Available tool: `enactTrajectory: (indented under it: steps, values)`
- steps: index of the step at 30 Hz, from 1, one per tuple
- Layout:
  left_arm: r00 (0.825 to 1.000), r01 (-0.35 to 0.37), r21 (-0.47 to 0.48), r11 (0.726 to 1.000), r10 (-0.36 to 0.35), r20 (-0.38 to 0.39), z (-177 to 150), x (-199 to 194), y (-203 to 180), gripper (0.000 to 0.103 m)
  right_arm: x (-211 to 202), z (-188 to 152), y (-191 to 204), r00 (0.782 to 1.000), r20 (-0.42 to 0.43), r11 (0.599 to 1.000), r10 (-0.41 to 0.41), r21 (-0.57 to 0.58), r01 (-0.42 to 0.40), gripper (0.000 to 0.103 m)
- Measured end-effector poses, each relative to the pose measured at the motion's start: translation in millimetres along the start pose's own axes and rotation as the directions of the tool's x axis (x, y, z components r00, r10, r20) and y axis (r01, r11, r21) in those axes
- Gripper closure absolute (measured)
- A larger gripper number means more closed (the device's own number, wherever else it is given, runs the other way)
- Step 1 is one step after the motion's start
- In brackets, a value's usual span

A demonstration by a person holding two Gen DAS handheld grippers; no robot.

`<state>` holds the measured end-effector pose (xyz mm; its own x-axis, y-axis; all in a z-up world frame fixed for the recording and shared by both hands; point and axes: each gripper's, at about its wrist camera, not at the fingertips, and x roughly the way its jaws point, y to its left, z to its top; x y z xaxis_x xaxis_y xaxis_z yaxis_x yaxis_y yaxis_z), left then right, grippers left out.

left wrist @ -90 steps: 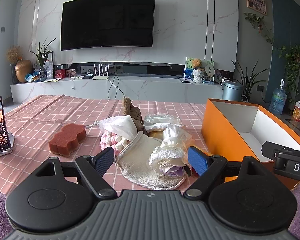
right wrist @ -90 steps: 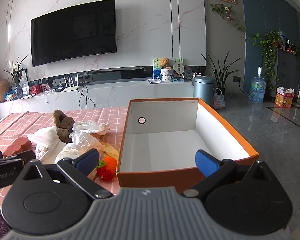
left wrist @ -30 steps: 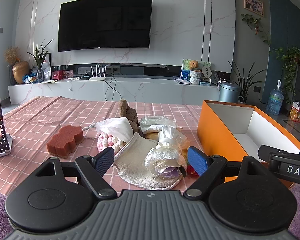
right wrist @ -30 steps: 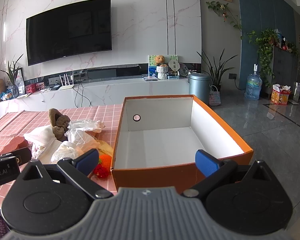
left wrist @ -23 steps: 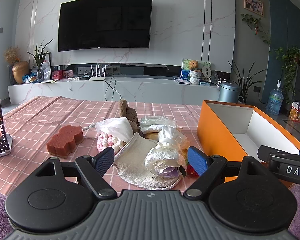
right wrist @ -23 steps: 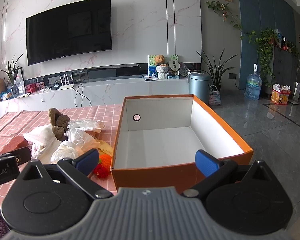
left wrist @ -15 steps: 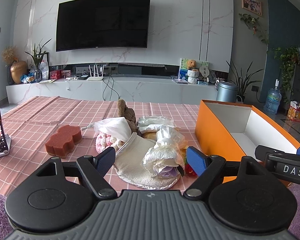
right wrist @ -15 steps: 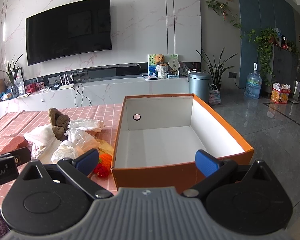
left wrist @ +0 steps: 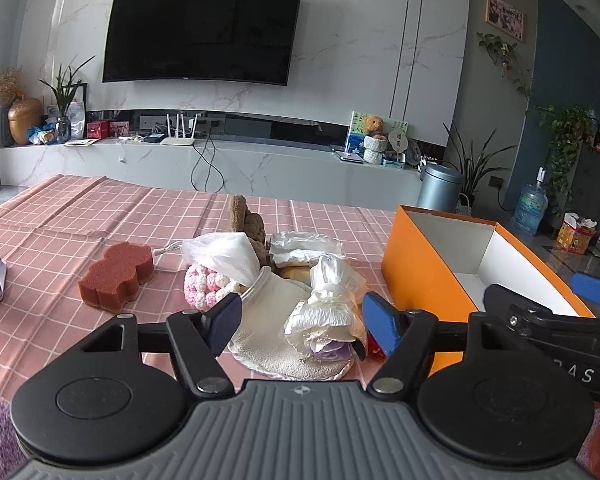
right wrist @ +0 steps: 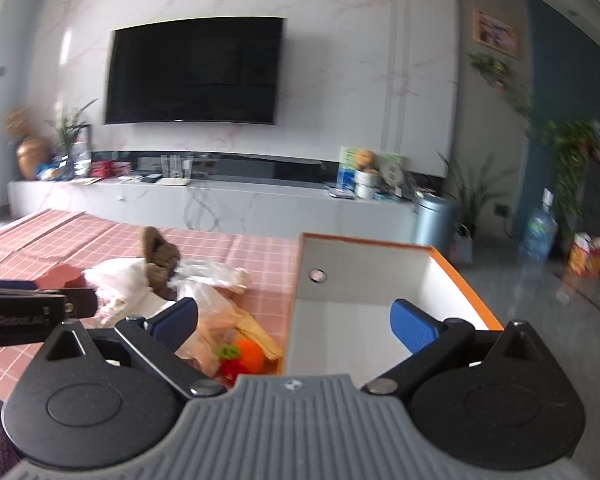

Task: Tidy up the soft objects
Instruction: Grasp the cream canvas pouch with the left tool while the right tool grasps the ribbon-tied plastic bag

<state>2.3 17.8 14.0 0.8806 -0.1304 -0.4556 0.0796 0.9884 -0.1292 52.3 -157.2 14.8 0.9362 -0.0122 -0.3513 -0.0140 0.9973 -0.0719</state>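
Orange box (right wrist: 380,300): being shown empty. Soft objects (left wrist: 284,292): all being kept heaped on the table (left wrist: 60,232) beside it, none sorted yet. Left hand-held gripper (left wrist: 300,322): jaws being closed around a bagged bundle (left wrist: 328,312), not yet pressing. Right hand-held gripper (right wrist: 294,322): being held spread, empty.

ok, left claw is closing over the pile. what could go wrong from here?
1. The left claw is closing around a bagged bundle lying on a cream mitt: it may pinch loose plastic, or drag the mitt along.
2. The right claw straddles the orange box wall beside the pile; the two claws are close and could collide.
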Motion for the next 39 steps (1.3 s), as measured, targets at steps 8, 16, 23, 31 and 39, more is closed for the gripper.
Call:
enactTrajectory:
  steps: [8, 16, 23, 31, 39]
  values:
    - [0.998, 0.038, 0.001, 0.999, -0.038, -0.053, 13, 16, 21, 0.034, 22, 21, 22, 0.99, -0.005, 0.986, 0.142, -0.093, -0.142, 0.019]
    - [0.994, 0.002, -0.028, 1.0, -0.005, -0.107, 17, 35, 47, 0.046, 58, 32, 47, 0.966, -0.102, 0.969, 0.236, -0.049, -0.242, 0.029]
    - [0.988, -0.003, -0.049, 0.999, -0.005, -0.157, 16, 53, 59, 0.046, 86, 32, 64, 0.953, -0.163, 0.963, 0.255, -0.039, -0.265, 0.031]
    - [0.98, 0.006, -0.114, 0.993, -0.028, -0.195, 10, 77, 77, 0.044, 125, 23, 73, 0.915, -0.288, 0.959, 0.281, 0.035, -0.283, 0.034]
    - [0.973, 0.012, -0.129, 0.992, -0.042, -0.229, 0, 101, 85, 0.029, 154, 16, 73, 0.884, -0.363, 0.955, 0.295, 0.088, -0.283, 0.034]
